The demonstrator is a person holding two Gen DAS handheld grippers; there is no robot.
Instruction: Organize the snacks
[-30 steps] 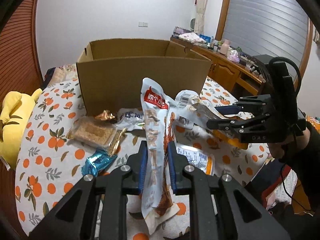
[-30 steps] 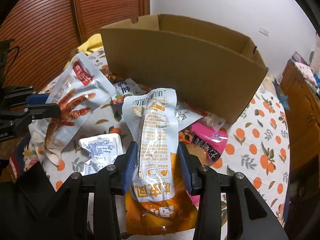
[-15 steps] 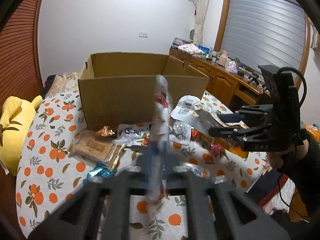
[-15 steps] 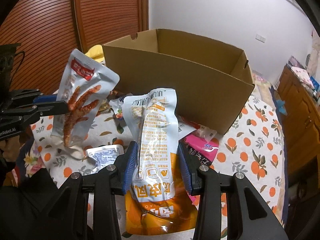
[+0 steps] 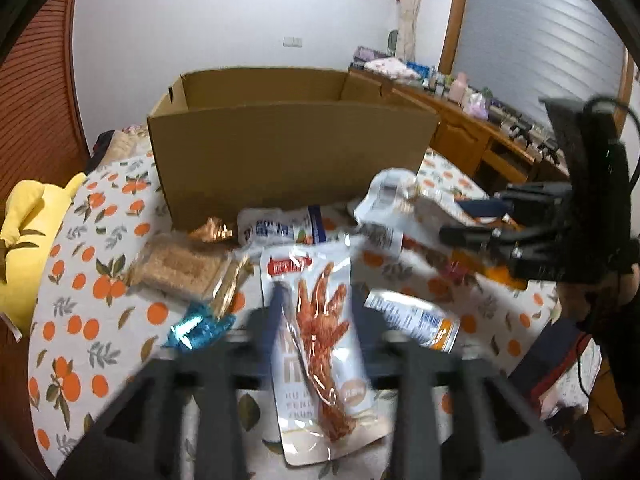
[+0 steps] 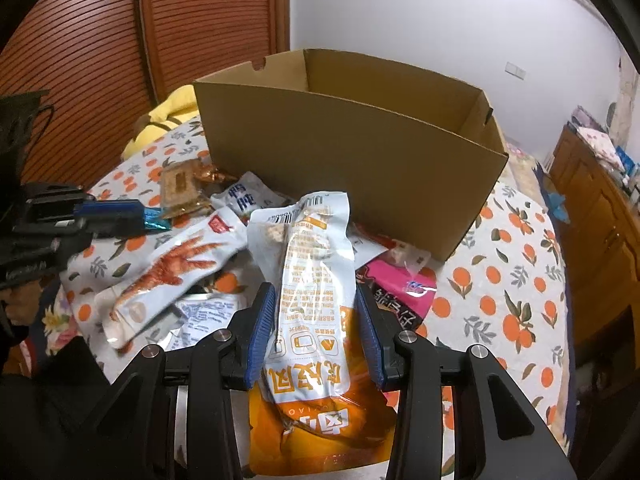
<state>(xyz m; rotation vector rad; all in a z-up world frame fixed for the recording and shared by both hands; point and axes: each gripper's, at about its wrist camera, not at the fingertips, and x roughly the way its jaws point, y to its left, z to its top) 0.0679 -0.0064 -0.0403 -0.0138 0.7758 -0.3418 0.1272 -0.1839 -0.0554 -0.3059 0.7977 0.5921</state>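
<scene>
Left gripper (image 5: 316,320), jaws opening, with the chicken-foot packet (image 5: 320,332) lying flat between them on the orange-print tablecloth (image 5: 80,280), pads no longer pressing it. Right gripper (image 6: 316,332), part-closed, clamps an upright white-and-orange snack pouch (image 6: 316,296). Beyond both stands the open cardboard box (image 6: 352,152); loose snacks lie near its front wall.

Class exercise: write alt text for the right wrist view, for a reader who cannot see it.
The right gripper grips a white-and-orange snack pouch upright before an open cardboard box. Left, a chicken-feet packet lies on the orange-print tablecloth.
</scene>
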